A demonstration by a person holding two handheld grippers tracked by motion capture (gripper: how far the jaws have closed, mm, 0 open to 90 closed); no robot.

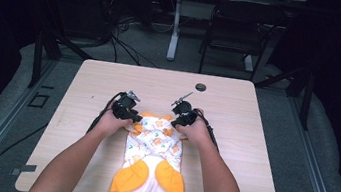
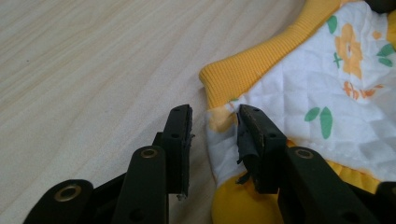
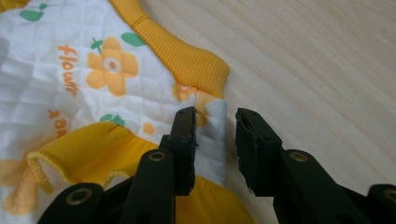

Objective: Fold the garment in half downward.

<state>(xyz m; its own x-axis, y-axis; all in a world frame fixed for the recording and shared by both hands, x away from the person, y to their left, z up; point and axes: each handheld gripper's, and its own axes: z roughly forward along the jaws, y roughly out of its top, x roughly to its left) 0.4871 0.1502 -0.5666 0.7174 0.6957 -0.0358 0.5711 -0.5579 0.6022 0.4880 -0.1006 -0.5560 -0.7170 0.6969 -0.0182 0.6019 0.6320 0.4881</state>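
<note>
high view | both forearms reach forward | left tool (image 1: 134, 117), right tool (image 1: 176, 123) wide, flanking garment (image 1: 151, 161)

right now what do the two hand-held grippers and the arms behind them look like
Both are black. The left hand-held gripper and right hand-held gripper each carry a small grey three-cornered plate on top and trail a dark cable. Up close, each has two flat black jaws on rounded black links with brass-coloured rivets; the pads look worn and frayed at the edges. The forearms are bare, no sleeves in view.
</note>
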